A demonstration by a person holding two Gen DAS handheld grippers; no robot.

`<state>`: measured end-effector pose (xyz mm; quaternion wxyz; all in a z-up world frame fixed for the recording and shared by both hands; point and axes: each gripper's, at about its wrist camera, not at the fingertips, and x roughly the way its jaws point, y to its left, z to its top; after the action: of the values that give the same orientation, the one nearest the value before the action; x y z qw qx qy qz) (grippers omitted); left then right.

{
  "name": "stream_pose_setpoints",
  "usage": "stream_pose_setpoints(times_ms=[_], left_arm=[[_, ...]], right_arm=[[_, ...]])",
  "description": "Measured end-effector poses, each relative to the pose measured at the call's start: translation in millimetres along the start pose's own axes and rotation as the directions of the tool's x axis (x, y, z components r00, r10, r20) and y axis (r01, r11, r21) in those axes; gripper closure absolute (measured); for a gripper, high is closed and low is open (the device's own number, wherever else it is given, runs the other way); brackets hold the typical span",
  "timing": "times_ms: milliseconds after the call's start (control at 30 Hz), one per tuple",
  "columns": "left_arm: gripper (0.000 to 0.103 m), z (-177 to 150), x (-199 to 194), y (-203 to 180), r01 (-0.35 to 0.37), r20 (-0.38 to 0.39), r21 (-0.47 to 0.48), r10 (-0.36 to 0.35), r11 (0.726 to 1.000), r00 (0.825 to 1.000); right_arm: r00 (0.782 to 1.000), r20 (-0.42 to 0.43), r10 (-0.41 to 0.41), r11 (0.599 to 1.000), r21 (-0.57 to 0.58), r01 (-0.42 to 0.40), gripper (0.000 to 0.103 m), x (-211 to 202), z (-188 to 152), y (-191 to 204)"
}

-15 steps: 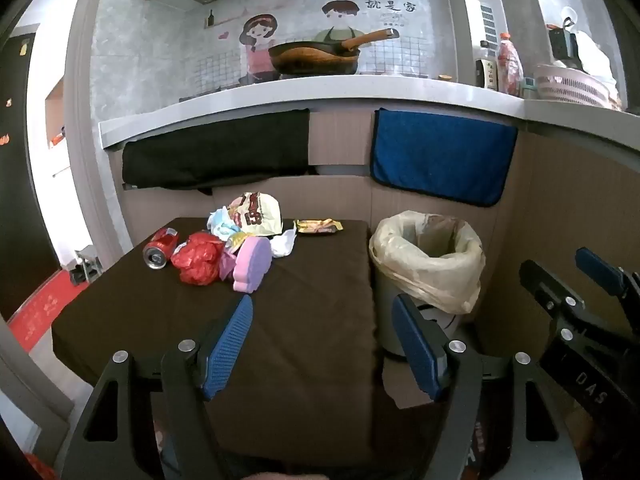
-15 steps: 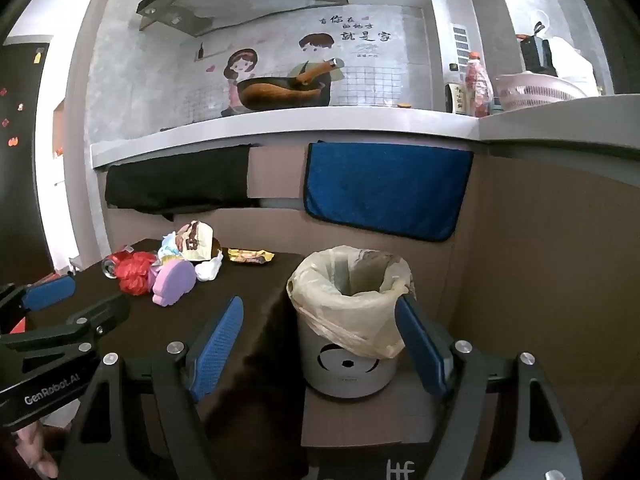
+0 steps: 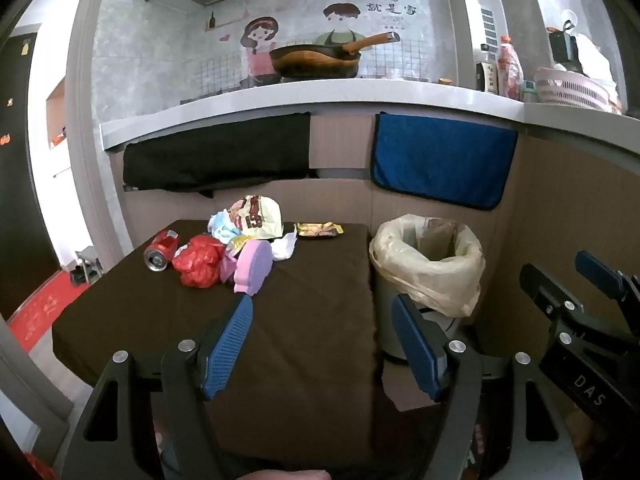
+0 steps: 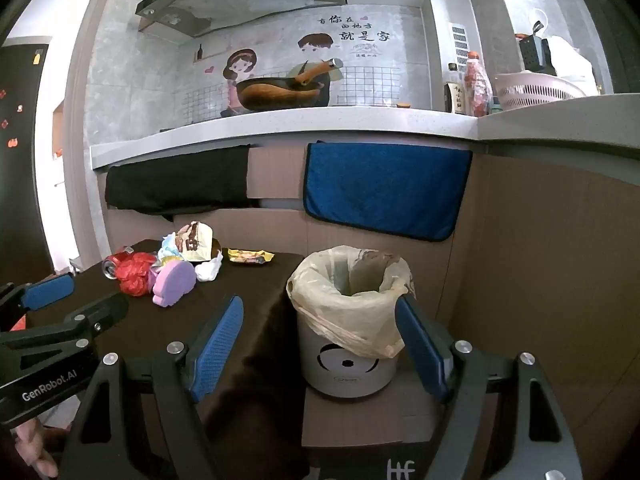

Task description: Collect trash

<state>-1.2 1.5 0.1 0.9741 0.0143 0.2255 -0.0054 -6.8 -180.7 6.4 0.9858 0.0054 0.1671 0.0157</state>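
Trash (image 3: 236, 248) is lying heaped toward the far left corner of the dark counter (image 3: 312, 320), exactly where it lay half a second ago, so collecting is not yet underway. The lined bin (image 4: 352, 312) is standing off the counter's right edge, apparently empty. The left tool (image 3: 320, 344) is hovering, jaws spread wide and holding nothing, a little closer to the pile than before. The right tool (image 4: 320, 344) is facing the bin, likewise wide open and empty. Smallest, a yellow wrapper (image 3: 319, 229) is resting apart at the far edge.
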Motion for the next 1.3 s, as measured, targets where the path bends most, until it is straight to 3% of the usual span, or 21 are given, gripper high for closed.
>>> stream_pose_setpoints(times_ms=[1300], left_arm=[[0.03,5.2,-4.0,-0.3,0.002,0.004,-0.004,-0.002,1.0,1.0]], right_arm=[[1.0,0.003,-0.001,1.0,-0.003,0.001,0.027,2.7,-6.7,5.8]])
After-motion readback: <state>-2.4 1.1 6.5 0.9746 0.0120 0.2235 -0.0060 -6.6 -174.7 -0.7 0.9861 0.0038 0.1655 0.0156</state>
